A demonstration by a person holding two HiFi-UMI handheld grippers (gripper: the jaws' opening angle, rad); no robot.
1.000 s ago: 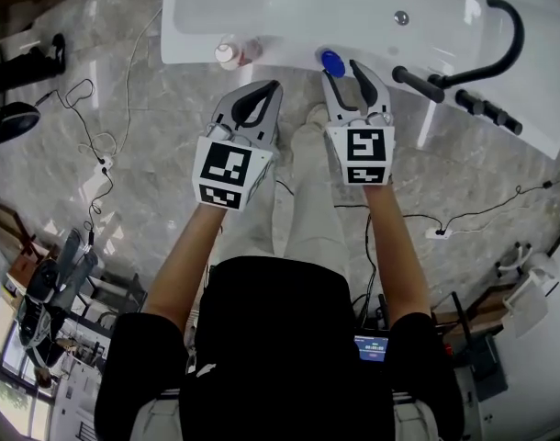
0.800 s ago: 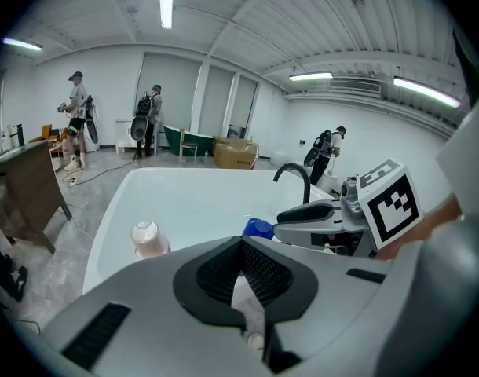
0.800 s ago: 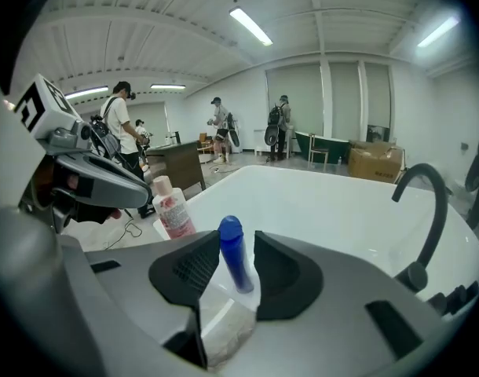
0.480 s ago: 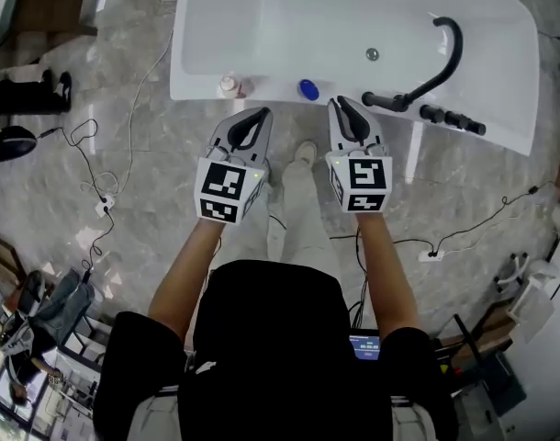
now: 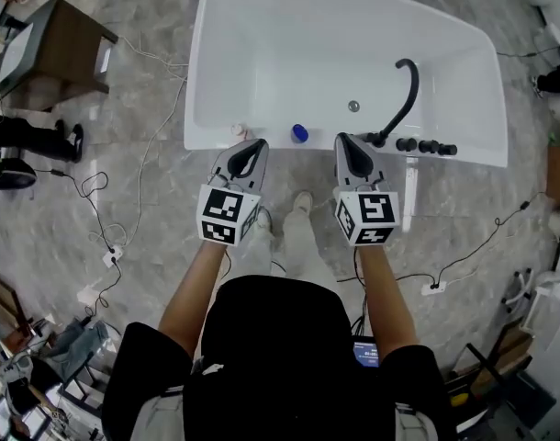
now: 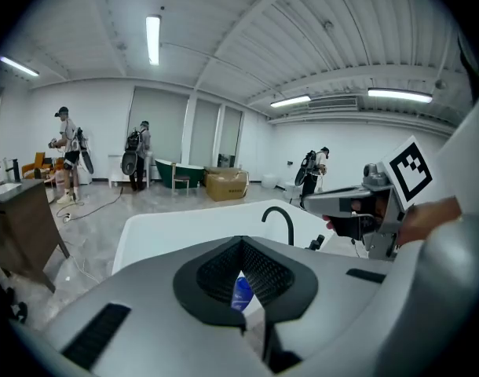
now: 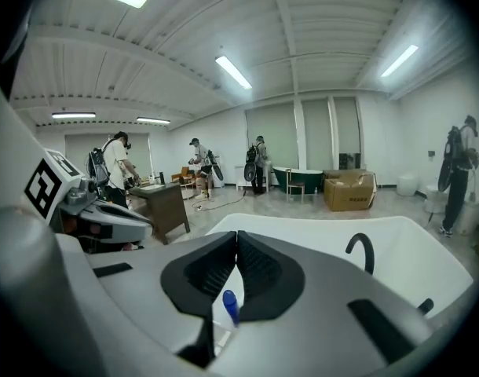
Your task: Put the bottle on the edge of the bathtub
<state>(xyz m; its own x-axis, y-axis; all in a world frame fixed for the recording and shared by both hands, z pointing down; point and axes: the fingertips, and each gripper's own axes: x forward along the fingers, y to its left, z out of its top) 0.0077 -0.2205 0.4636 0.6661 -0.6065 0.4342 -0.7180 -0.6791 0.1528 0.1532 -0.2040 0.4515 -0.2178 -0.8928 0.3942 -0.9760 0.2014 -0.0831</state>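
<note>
The bottle (image 5: 299, 133), with its blue cap, stands upright on the near edge of the bathtub (image 5: 196, 99), on the flat ledge and not on the sloping inner wall. That looks like the one place along this side where it can rest without sliding in. Judging by this, the task's placing is already done.

The left gripper (image 5: 260, 143) and right gripper (image 5: 343, 140) hang on the person's side of the tub, one to each side of the bottle and neither touching it. From above, both sit at the rim's outer side, over the floor. The gap between them leaves the bottle clear, so a stray swing is less likely to tip it.

The left gripper's fingers are clenched tip to tip and carry nothing. The blue cap seen through their loop is the distant bottle on the ledge, not something held. The right gripper's fingers have just been closing and now meet as well, with nothing between them. Here too the bottle shows only through the gap, well beyond the tips.

A pale bottle (image 5: 236, 130) sits on the same ledge just past the left gripper's tips, apart from the blue-capped one. It is the nearer hazard — any forward move of that gripper would meet it first. The black faucet (image 5: 404, 85) arches over the basin at the right, well away from the bottle.
</note>
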